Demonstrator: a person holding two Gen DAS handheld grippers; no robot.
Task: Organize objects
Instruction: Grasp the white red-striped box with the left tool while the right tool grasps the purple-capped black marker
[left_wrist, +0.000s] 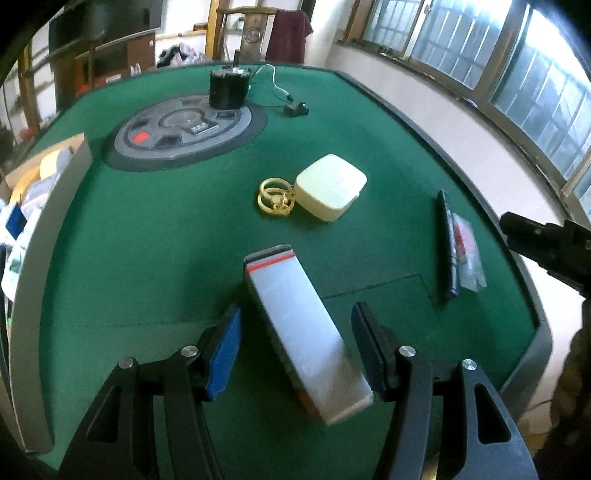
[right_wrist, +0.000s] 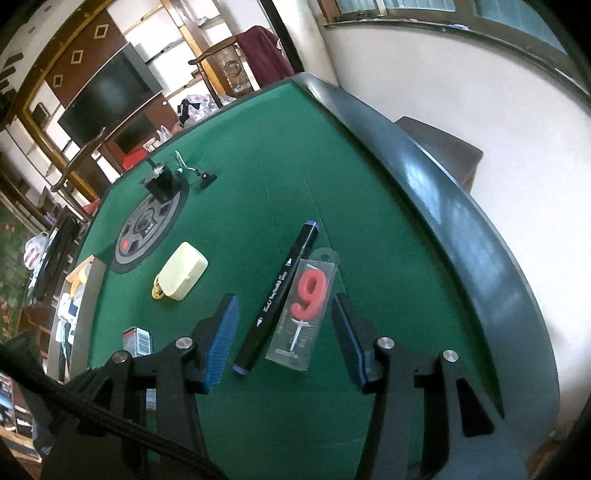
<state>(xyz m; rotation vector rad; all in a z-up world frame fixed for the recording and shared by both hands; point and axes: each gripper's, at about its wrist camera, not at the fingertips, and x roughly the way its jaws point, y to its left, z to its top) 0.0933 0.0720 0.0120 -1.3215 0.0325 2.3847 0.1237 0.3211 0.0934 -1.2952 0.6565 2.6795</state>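
A long silver box (left_wrist: 303, 325) with a red stripe at its far end lies on the green felt table (left_wrist: 147, 240). It sits between the fingers of my left gripper (left_wrist: 295, 350), which is open with a gap showing on each side. My right gripper (right_wrist: 286, 343) is open above a black marker pen (right_wrist: 280, 291) and a clear packet holding a red "9" candle (right_wrist: 306, 306); both lie on the felt, untouched. The pen (left_wrist: 447, 243) and packet (left_wrist: 467, 254) also show at the right of the left wrist view. The silver box (right_wrist: 138, 341) shows at the right wrist view's lower left.
A cream case (left_wrist: 330, 186) with yellow rings (left_wrist: 275, 201) lies mid-table. A black cylinder (left_wrist: 227, 88) stands on the round centre panel (left_wrist: 184, 125), with a small black plug (left_wrist: 295, 109) beside it. An open carton (left_wrist: 44, 173) of items sits off the left rim.
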